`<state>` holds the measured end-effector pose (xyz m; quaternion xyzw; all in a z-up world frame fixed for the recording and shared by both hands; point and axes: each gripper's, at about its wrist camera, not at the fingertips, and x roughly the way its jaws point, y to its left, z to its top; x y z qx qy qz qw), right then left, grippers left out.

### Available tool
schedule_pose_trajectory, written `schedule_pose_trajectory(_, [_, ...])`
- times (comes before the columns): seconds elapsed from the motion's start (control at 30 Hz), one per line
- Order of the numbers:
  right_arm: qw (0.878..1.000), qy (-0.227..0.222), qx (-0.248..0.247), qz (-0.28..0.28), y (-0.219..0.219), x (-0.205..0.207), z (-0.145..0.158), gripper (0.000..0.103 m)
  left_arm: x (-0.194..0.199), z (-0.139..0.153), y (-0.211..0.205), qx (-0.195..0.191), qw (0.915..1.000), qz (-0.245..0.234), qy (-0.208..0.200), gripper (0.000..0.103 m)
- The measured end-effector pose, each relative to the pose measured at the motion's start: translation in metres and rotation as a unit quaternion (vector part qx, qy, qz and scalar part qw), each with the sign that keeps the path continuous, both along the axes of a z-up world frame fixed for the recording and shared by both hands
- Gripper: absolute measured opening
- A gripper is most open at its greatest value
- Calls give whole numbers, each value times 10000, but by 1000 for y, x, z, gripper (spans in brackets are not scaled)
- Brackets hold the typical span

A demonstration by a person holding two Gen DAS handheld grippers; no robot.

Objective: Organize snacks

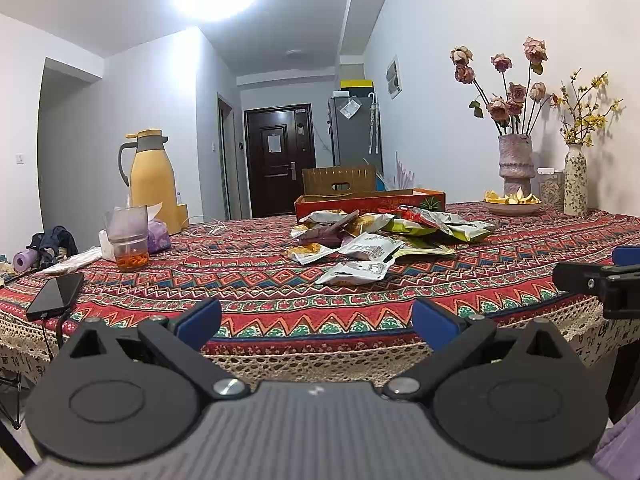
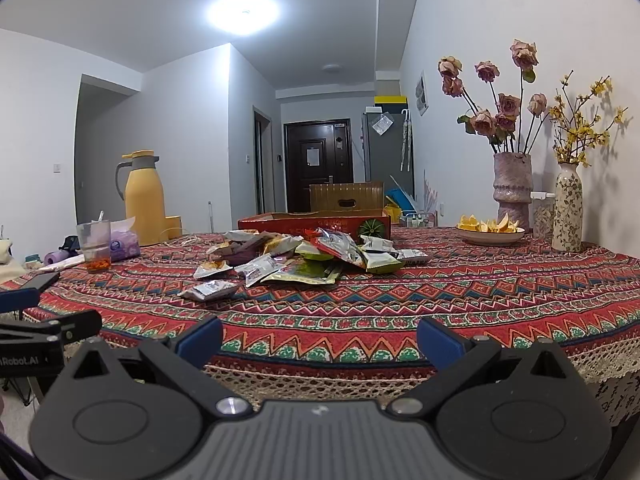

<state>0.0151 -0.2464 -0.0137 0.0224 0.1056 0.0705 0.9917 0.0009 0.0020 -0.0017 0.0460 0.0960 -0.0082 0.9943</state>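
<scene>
A: Where are the snacks?

B: A loose pile of snack packets (image 1: 380, 232) lies on the table (image 1: 280, 304), out in the middle of the patterned cloth, well back from the near lace-trimmed edge. One silver packet (image 1: 354, 272) sits alone at the near side of the pile, closest to the near edge.

A: And the box?

B: A shallow red cardboard tray (image 1: 368, 200) stands just behind the pile, toward the far edge; the farthest packets lie up against its front wall. I cannot tell whether anything is inside it.

A: The grippers?

B: The left gripper (image 1: 316, 318) hangs off the near edge, its blue-padded fingers (image 1: 200, 320) spread wide with nothing between them. The right gripper (image 2: 320, 338) is the same: wide apart, empty, level with the near edge. Each shows at the side of the other's view, and neither touches the table or a packet.

A: What else is on the table?

B: Toward the left edge, a yellow thermos jug (image 1: 152, 176), a glass cup (image 1: 128, 236) with orange bits at the bottom, a tissue pack (image 1: 158, 236) just behind it, and a black phone (image 1: 56, 296) near the near-left corner. Toward the far-right corner, a pink vase of dried roses (image 1: 516, 164), a slim floral vase (image 1: 575, 180) with yellow sprigs, and a plate of orange peel (image 1: 512, 204).
</scene>
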Motion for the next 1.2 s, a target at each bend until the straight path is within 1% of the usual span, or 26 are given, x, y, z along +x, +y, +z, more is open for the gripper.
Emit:
schedule_pose_trajectory(0.9, [10000,-26,15,-29,1,0,1,103,2,-1,0,11,10000,1,46,103])
schedule_pose_trajectory(1.2, [10000,-23,-35,-57,2,6,3,103,11,0,0,9,9999,42,115,103])
